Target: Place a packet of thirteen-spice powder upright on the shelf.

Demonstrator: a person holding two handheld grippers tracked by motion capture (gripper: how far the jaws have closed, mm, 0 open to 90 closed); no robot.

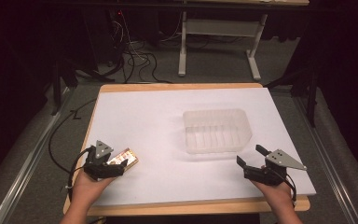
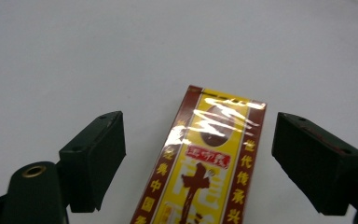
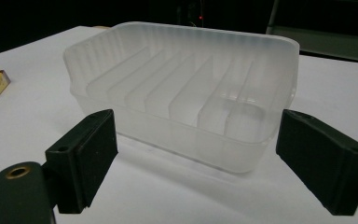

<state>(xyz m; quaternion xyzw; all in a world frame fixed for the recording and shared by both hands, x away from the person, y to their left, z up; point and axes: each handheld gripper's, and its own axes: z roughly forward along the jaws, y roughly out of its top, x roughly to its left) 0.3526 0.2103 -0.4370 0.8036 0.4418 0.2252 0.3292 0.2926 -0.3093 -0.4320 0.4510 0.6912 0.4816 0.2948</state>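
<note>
one small yellow box lies flat at the table's near left, between the wide-apart jaws of the left gripper, long axis along them; right gripper, also spread, faces the tray.

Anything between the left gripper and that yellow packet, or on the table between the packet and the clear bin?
Nothing visible. The left gripper is open with the yellow packet lying between its jaws, and the white table is bare from the packet to the clear bin.
</note>
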